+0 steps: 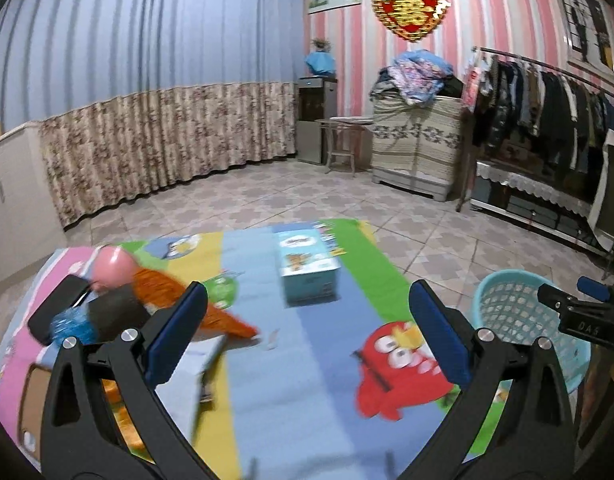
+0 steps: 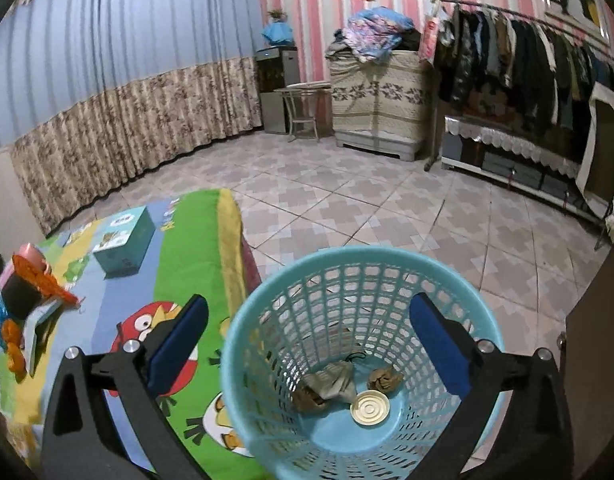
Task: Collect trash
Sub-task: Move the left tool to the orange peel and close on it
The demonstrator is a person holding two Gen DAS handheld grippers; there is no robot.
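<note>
A light blue mesh basket stands on the tiled floor beside a colourful cartoon mat. Inside it lie a round tin lid and crumpled brown scraps. My right gripper is open and empty, held over the basket's mouth. My left gripper is open and empty above the mat. A small white scrap lies on the mat ahead of it. The basket and the right gripper's tip show at the right of the left wrist view.
On the mat stand a light blue box, a pink cup, an orange net bag, a black object and a white box. A clothes rack, a covered cabinet and a curtain line the walls.
</note>
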